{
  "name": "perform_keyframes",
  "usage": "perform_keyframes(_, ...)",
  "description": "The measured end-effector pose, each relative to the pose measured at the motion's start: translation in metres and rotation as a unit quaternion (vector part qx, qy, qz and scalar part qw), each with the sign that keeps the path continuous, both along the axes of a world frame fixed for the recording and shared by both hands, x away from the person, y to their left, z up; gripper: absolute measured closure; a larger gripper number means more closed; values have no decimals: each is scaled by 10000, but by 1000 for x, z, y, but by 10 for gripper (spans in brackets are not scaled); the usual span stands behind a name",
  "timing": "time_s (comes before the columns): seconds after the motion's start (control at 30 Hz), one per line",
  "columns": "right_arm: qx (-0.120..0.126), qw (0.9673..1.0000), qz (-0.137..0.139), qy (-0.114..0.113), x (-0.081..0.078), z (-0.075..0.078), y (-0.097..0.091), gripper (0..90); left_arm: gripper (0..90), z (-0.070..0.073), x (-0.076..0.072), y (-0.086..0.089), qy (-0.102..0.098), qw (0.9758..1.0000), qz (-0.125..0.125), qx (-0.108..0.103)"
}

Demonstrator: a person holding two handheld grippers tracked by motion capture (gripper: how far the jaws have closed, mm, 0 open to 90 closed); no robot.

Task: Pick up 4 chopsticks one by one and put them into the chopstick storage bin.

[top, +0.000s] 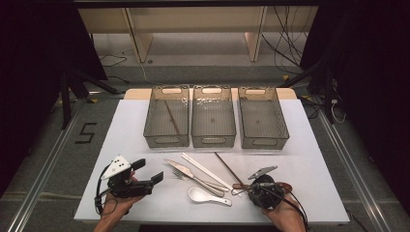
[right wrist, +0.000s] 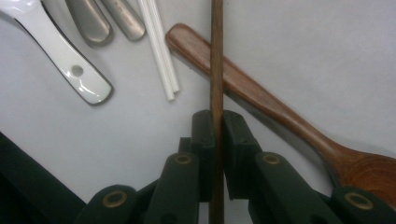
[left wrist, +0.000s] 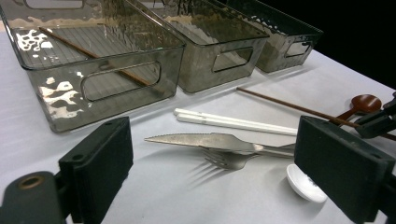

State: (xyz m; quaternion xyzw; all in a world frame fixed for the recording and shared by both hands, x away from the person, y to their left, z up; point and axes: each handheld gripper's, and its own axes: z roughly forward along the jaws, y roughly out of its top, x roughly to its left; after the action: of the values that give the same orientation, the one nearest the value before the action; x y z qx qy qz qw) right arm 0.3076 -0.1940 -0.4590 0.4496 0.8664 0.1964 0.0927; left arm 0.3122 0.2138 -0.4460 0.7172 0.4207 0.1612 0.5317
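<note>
I work over a white table [top: 300,145] with three smoky bins [top: 213,123] in a row at the far side; the left bin [top: 167,123] already has one brown chopstick lying slantwise in it. Near me the cutlery lies spread out: knife [top: 186,173], fork [top: 180,175], white chopsticks [top: 205,170], white spoon [top: 205,195], wooden spoon [right wrist: 261,100]. My left gripper [top: 145,175] hangs near the table's near left corner with its jaws spread wide and nothing between them. My right gripper [right wrist: 215,140] has its jaws pressed together on the chopstick [right wrist: 216,56], pinching it near its near end; the stick runs from there away toward the middle bin, still resting on the table and crossing over the wooden spoon's handle. I judge the stick to be light, stiff and smooth, so it takes little force but can pivot or slide in the pads. Held this close to one end, the long free length will likely droop or swing as I lift; a grip nearer the middle would balance it better. I expect the spoon beneath may get nudged as the stick comes up.
</note>
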Motion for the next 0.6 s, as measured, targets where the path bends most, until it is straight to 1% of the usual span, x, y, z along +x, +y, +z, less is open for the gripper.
perform_keyframes(0.03, 26, 10000, 10, -47, -1, 3, -1, 847, 111, 0, 0, -1, 36, 10000, -19, -20)
perform_keyframes(0.1, 153, 9997, 15, -163, -2, 10, -2, 847, 111, 1, 2, -3, 109, 9999, -19, -21)
perform_keyframes(0.13, 225, 9994, 20, -260, -3, 14, -2, 847, 111, 2, 2, -4, 145, 9999, -25, -59)
perform_keyframes(0.17, 330, 9990, 16, -305, -3, 17, -2, 847, 111, 2, 3, -6, 198, 9997, -50, -138)
perform_keyframes(0.2, 415, 9984, 30, -386, -3, 21, -2, 847, 111, 3, 5, -7, 282, 9994, -78, -181)
perform_keyframes(0.23, 484, 9976, 50, -486, -3, 23, 0, 846, 111, 4, 6, -11, 355, 9990, -69, -277)
perform_keyframes(0.33, 625, 9958, 155, -652, -1, 29, 8, 846, 113, 9, 9, -22, 497, 9983, -164, -265)
perform_keyframes(0.37, 659, 9950, 197, -723, 0, 30, 11, 846, 116, 11, 11, -26, 573, 9976, -208, -340)
perform_keyframes(0.43, 798, 9931, 242, -823, 3, 34, 17, 845, 122, 14, 16, -35, 738, 9960, -298, -416)
perform_keyframes(0.5, 837, 9915, 289, -950, 6, 37, 25, 845, 131, 16, 22, -46, 936, 9933, -413, -533)
perform_keyframes(0.57, 908, 9901, 370, -1005, 8, 40, 32, 845, 138, 18, 29, -55, 1067, 9915, -468, -573)
perform_keyframes(0.6, 905, 9893, 405, -1067, 10, 41, 36, 845, 139, 18, 32, -59, 1136, 9903, -505, -618)
